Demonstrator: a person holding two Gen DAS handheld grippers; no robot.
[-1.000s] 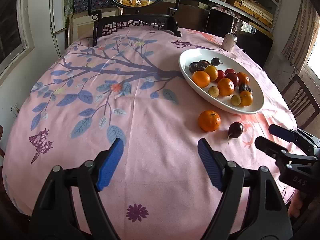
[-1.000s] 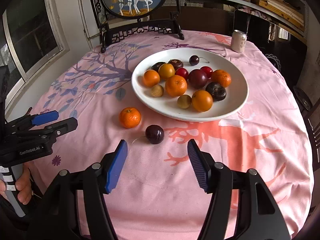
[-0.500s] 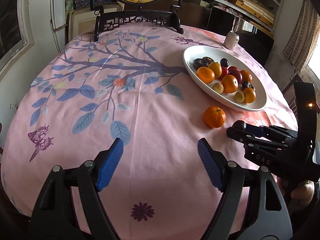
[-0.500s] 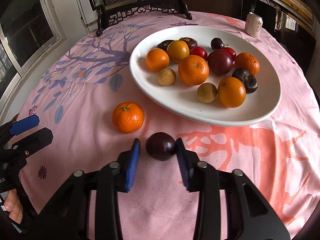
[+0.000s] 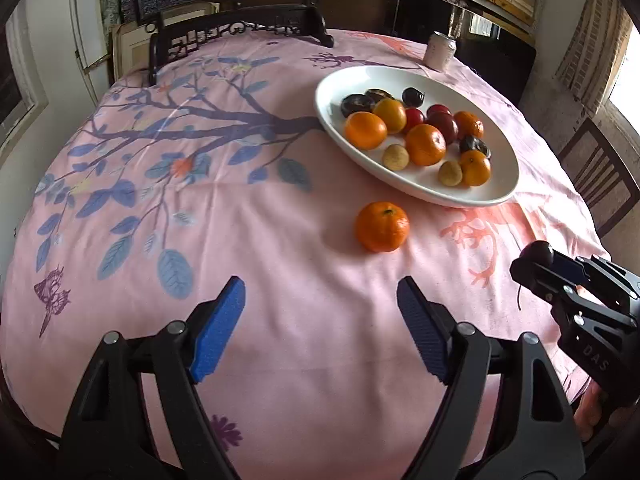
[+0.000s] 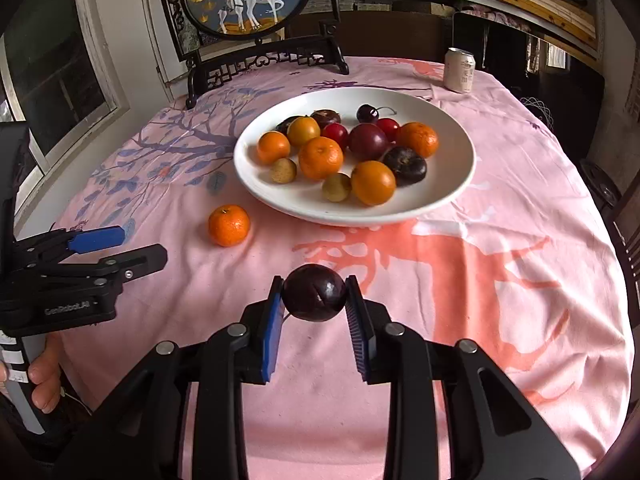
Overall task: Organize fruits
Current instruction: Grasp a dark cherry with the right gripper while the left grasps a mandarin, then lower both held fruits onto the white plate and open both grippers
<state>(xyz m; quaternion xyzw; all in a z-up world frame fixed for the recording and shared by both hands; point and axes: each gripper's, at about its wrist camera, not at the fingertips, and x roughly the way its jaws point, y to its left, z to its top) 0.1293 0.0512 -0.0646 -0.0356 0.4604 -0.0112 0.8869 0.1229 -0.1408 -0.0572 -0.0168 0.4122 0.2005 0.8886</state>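
Plum (image 6: 314,298) stem behind left pad

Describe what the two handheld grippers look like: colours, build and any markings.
Both are black plastic frames with round silver pivot bolts and two fingers faced with ribbed blue pads. The left gripper carries white lettering on its side, seemingly "GenRobot.AI" in the right wrist view, and its pale handle has black stripes. The right gripper shows "DAS" in the left wrist view. No cables or sleeves are visible.

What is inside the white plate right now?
The plate holds five oranges, two small tan fruits, red and dark plums and a stemmed cherry. Fruit at the back is partly hidden behind the pile.
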